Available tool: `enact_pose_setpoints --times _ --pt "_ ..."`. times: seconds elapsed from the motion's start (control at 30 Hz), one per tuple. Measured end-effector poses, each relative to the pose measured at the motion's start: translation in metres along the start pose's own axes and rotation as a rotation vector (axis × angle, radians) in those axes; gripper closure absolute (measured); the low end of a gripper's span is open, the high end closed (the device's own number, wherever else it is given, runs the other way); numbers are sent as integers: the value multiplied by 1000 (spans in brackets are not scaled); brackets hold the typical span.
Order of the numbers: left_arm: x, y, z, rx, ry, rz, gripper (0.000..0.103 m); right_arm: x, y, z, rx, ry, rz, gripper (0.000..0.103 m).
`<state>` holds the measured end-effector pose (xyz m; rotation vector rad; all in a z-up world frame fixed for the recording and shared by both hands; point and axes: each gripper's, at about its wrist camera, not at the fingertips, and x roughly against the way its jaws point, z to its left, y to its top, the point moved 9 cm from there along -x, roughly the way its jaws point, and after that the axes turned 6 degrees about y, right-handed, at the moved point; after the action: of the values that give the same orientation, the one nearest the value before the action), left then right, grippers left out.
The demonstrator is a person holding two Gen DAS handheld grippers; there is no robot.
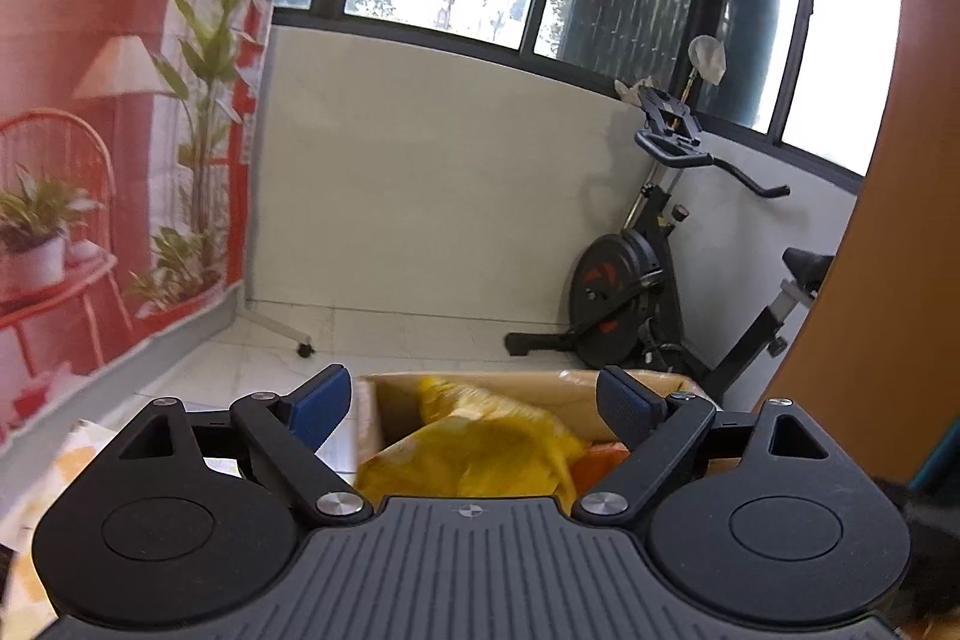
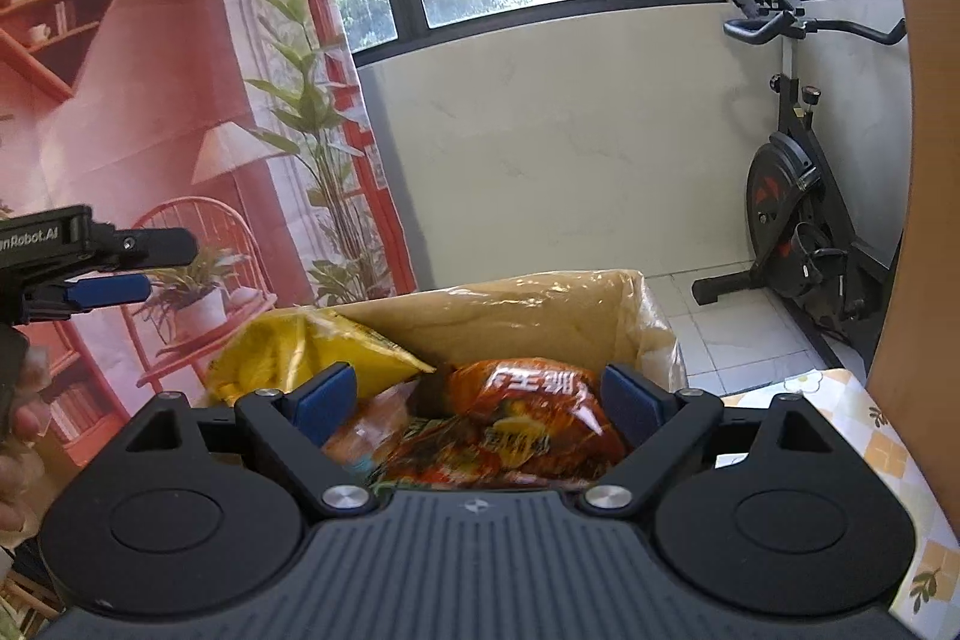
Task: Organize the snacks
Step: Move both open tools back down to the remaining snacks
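Note:
A cardboard box (image 2: 540, 316) lined with clear plastic holds snack bags. In the right wrist view a yellow bag (image 2: 300, 346) leans at the box's left and an orange-red bag (image 2: 540, 406) lies in front of my right gripper (image 2: 477, 400), which is open and empty just above the box. In the left wrist view my left gripper (image 1: 474, 400) is open and empty above the same box (image 1: 396, 400), over the yellow bag (image 1: 480, 448). The left gripper also shows from the side in the right wrist view (image 2: 120, 268), at the far left.
An exercise bike (image 2: 798, 196) stands by the white wall at the right. A printed red backdrop (image 2: 150, 100) stands at the left. A patterned tablecloth (image 2: 870, 436) covers the table at the right. A brown board (image 1: 888, 220) fills the right edge.

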<state>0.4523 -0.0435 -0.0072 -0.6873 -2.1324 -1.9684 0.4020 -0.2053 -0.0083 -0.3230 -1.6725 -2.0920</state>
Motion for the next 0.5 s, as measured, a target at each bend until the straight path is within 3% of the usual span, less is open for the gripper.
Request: enact_pose_setpoints --times 0.27,0.5 --pt "66 -22 41 -67 61 -8 12 42 -20 29 37 42 -71 12" --pt "94 -68 70 -58 90 32 13 52 -64 42 78 69 -48 12"
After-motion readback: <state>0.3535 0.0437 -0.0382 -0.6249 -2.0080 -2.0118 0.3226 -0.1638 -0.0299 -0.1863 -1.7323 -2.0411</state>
